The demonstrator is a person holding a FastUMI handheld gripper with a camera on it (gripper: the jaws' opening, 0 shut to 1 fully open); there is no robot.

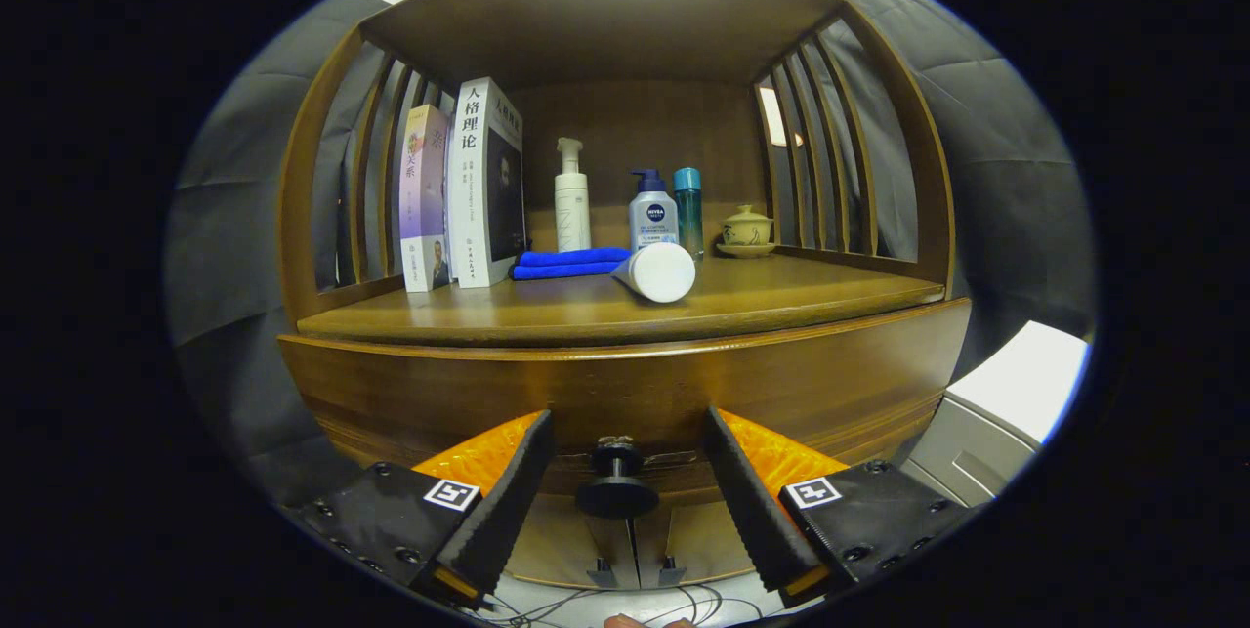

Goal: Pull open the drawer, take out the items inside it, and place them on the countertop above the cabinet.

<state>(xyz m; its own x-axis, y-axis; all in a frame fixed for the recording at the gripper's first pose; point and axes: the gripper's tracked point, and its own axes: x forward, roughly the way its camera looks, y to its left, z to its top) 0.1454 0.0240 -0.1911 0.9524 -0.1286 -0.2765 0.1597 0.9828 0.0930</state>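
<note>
Gripper view: the gripper (625, 501) is spread wide, low in the frame, its fingers flanking the drawer (625, 394) knob (615, 486) without touching it, aimed level at the cabinet front.

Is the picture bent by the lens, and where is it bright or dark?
Gripper view: fisheye bends the countertop and drawer front into curves; light glares softly on the countertop; the shelf's back is dim; the open gripper straddles the knob, which looks sharp.

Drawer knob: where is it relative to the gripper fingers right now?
In the gripper view, the drawer knob sits between the open gripper's two fingers, untouched, on the drawer front below the countertop.
</note>
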